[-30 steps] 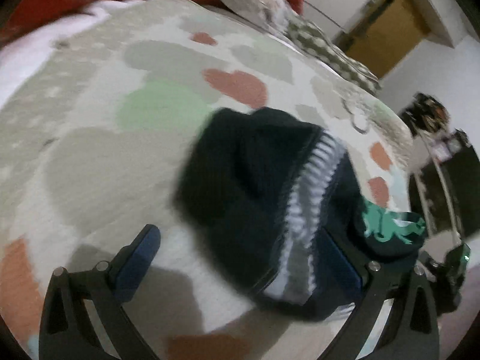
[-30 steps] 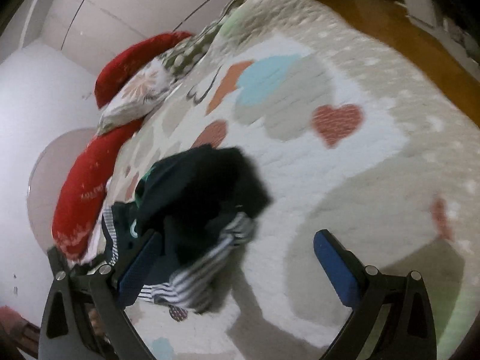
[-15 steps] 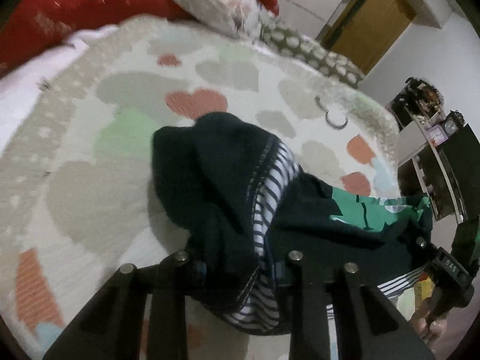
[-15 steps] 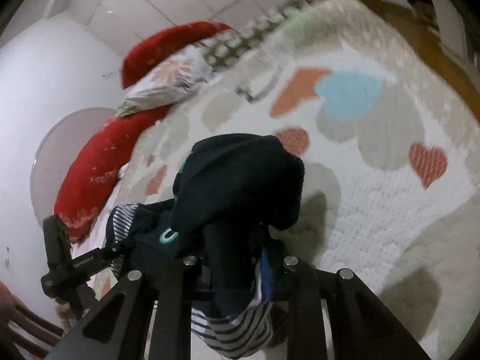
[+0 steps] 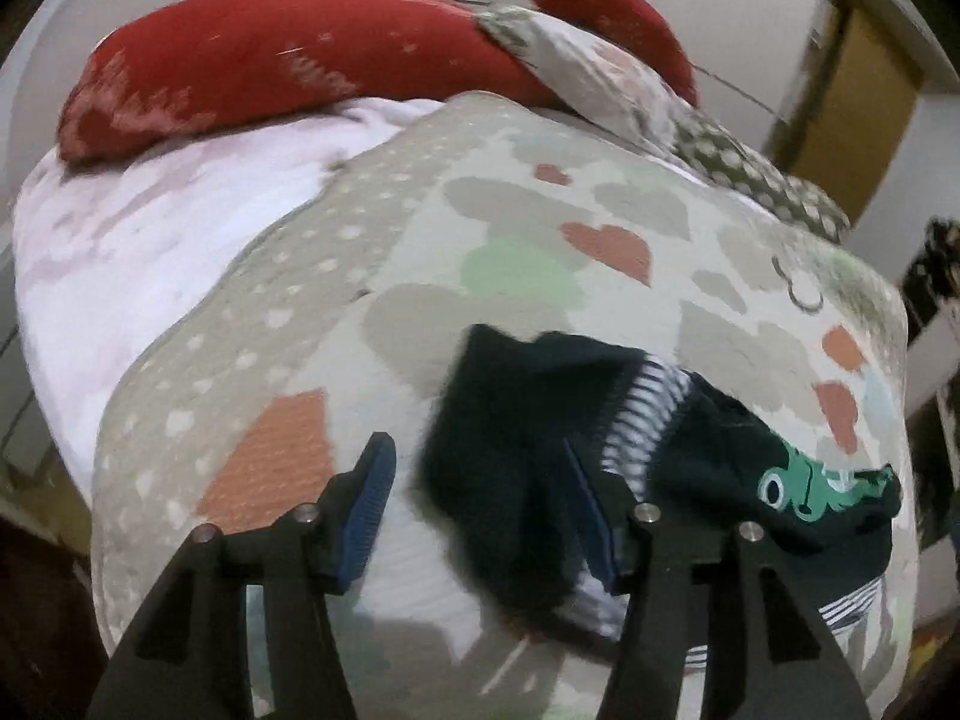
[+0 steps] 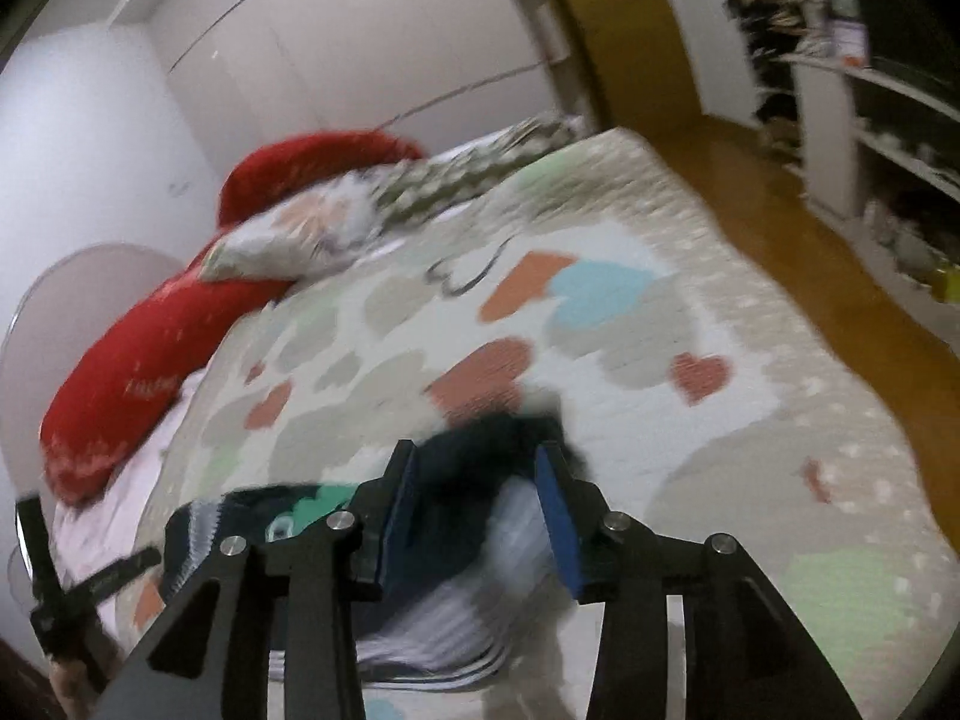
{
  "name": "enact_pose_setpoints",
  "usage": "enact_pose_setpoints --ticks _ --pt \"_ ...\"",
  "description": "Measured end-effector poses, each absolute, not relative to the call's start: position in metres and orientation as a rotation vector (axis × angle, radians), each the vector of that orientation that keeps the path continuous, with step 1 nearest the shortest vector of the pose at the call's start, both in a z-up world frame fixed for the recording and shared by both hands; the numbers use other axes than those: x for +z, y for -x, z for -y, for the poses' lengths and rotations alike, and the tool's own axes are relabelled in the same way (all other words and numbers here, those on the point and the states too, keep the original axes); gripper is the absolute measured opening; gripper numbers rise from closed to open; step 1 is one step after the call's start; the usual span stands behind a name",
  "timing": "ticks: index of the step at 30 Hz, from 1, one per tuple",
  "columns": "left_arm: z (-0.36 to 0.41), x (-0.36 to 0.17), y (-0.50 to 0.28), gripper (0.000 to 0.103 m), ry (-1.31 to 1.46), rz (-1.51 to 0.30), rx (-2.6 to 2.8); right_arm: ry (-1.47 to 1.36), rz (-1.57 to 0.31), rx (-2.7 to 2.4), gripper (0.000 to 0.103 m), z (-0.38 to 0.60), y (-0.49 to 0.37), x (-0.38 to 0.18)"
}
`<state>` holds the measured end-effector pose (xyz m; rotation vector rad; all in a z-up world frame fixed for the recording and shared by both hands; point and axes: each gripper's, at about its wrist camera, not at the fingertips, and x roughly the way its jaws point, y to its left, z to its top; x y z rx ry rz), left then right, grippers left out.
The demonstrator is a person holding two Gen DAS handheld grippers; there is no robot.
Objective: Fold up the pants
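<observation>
The dark navy pants [image 5: 528,420] with a white-striped lining and a green cartoon print [image 5: 810,486] lie bunched on the heart-patterned bedspread [image 5: 420,252]. My left gripper [image 5: 480,492] is open above the bundle's left end; cloth lies between and over its right finger. In the right wrist view the pants [image 6: 480,468] show blurred between the blue pads of my right gripper [image 6: 480,516], which is open above them. The left gripper's black body [image 6: 60,588] shows at the lower left of that view.
Red pillows [image 5: 270,72] and a patterned pillow [image 5: 588,78] lie at the head of the bed, with a pale pink sheet [image 5: 150,228] beside them. A wooden floor [image 6: 810,228] and white shelves [image 6: 870,132] are to the right of the bed.
Both grippers were shut on the pants half a second ago and are now open. The bundle has dropped onto the bedspread and both grippers have pulled back a little.
</observation>
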<state>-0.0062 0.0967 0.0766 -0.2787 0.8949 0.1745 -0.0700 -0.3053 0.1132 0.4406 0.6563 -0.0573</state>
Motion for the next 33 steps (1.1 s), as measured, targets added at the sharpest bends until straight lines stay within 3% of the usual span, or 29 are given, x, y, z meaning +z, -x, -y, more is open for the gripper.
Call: enact_pose_setpoints --ticks 2,5,14,15,16,17,21,26,28,32,33 --pt "-0.105 0.078 0.013 0.057 0.305 -0.882 0.176 -0.451 -0.655 -0.092 0.057 0.32 0.075 0.111" --pt "-0.103 0.079 0.026 0.063 0.33 -0.884 0.139 -0.514 -0.716 -0.092 0.058 0.341 0.069 0.091" --pt "-0.062 0.08 0.047 0.064 0.313 -0.922 -0.017 -0.734 -0.874 0.082 0.059 0.345 0.026 0.012" --pt "-0.058 0.082 0.048 0.064 0.301 -0.918 -0.025 -0.758 -0.87 0.117 0.046 0.343 0.023 0.011" --pt "-0.054 0.084 0.05 0.064 0.288 -0.913 -0.033 -0.799 -0.877 0.18 0.019 0.342 0.019 0.011" --pt "-0.052 0.085 0.051 0.064 0.281 -0.908 -0.039 -0.866 -0.882 0.254 0.015 0.343 0.018 0.011" --pt "-0.05 0.087 0.054 0.064 0.257 -0.894 -0.035 -0.835 -0.757 0.234 0.015 0.355 0.044 0.055" --pt "-0.056 0.082 0.051 0.064 0.256 -0.912 -0.021 -0.57 -0.73 -0.074 0.017 0.364 0.081 0.084" --pt "-0.058 0.084 0.051 0.064 0.237 -0.908 -0.018 -0.512 -0.798 -0.156 0.026 0.364 0.084 0.074" --pt "-0.059 0.09 0.045 0.072 0.164 -0.891 -0.014 -0.45 -0.813 -0.197 0.028 0.361 0.088 0.076" --pt "-0.059 0.091 0.042 0.072 0.144 -0.892 -0.019 -0.425 -0.799 -0.194 0.038 0.359 0.087 0.083"
